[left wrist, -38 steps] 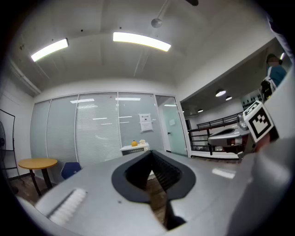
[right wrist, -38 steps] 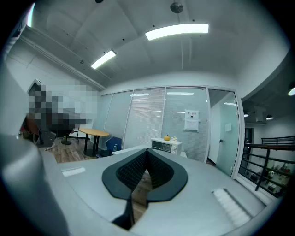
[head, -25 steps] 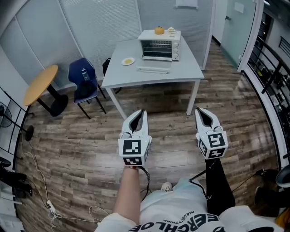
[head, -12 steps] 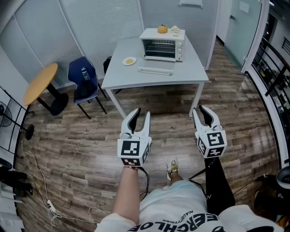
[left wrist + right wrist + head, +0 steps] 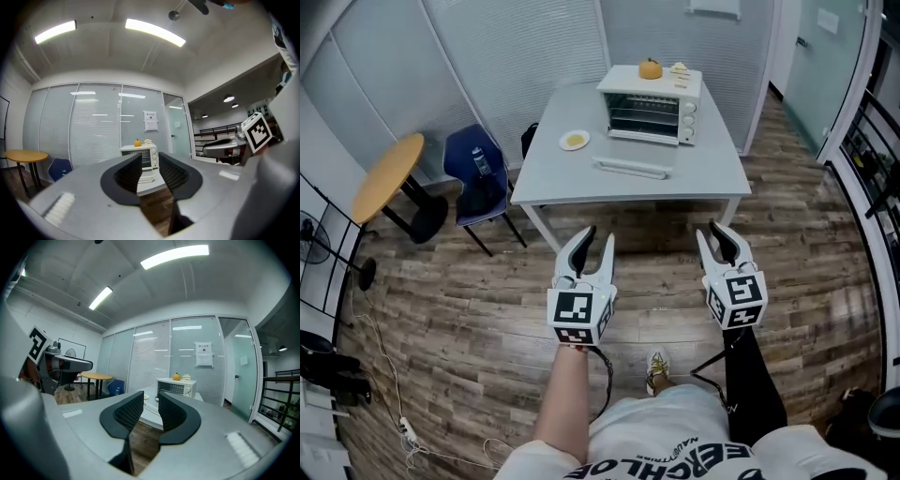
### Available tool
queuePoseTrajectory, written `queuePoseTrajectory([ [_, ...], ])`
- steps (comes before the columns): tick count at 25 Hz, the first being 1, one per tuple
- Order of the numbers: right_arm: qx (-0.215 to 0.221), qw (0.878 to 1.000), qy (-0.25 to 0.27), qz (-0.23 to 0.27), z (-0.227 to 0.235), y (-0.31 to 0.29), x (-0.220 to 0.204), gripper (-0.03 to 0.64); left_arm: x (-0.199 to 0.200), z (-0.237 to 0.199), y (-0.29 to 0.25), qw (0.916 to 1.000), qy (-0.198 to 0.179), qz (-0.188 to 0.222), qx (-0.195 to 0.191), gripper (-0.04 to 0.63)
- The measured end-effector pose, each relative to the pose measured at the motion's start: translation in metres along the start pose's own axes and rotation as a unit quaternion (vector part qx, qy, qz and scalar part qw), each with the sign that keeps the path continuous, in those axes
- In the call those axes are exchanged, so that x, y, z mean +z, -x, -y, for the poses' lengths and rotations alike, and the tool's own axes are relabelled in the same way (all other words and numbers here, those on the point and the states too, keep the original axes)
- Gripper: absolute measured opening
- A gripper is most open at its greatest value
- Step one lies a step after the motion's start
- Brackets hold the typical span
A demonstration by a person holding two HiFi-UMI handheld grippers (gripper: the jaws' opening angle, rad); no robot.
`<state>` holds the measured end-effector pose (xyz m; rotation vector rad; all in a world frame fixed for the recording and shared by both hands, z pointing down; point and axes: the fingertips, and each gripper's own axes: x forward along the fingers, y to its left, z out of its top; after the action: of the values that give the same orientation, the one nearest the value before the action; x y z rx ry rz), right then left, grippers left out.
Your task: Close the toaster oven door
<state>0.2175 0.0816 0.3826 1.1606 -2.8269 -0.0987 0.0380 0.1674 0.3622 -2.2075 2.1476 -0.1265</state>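
1. At the far side of the grey tabletop (image 5: pixel 581 178), the toaster oven (image 5: pixel 650 105) is seen in the head view, its racks showing at the front. An orange fruit (image 5: pixel 650 68) is set on its top.
2. A pale flat piece (image 5: pixel 630 168) is laid just before the oven; whether it is the door cannot be told. A small plate (image 5: pixel 574 141) is placed to the left.
3. The left tool (image 5: pixel 597 242) and the right tool (image 5: pixel 710 234) are held over the wooden floor (image 5: pixel 469 309), well apart from the tabletop.
4. In the left gripper view, that tool's jaws are shown parted and empty, the oven framed beyond them.
5. In the right gripper view, the jaws are likewise parted, with nothing between.
6. Ceiling lights (image 5: pixel 174 256) are shown only by the gripper views.
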Motion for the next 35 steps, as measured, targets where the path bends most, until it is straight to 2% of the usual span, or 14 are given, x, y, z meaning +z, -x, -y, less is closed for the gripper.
queuePoseTrajectory([
  [8,0.026,1.000,0.000,-0.003,0.036,-0.092,0.000,0.080,-0.002,-0.033,-0.089,0.9999,-0.002,-0.010,0.009,0.123],
  [15,0.035,0.999,0.001,0.000,0.068,-0.147,-0.002,0.080,-0.005,-0.043,-0.148,0.9999,-0.008,-0.007,0.004,0.123],
  [27,0.041,0.999,-0.009,0.005,0.088,-0.206,0.000,0.080,-0.008,-0.071,-0.198,0.9996,-0.017,-0.019,0.012,0.123],
  [35,0.032,0.999,-0.007,-0.004,0.092,-0.244,-0.005,0.080,-0.019,-0.097,-0.236,0.9996,-0.015,-0.023,-0.005,0.123],
])
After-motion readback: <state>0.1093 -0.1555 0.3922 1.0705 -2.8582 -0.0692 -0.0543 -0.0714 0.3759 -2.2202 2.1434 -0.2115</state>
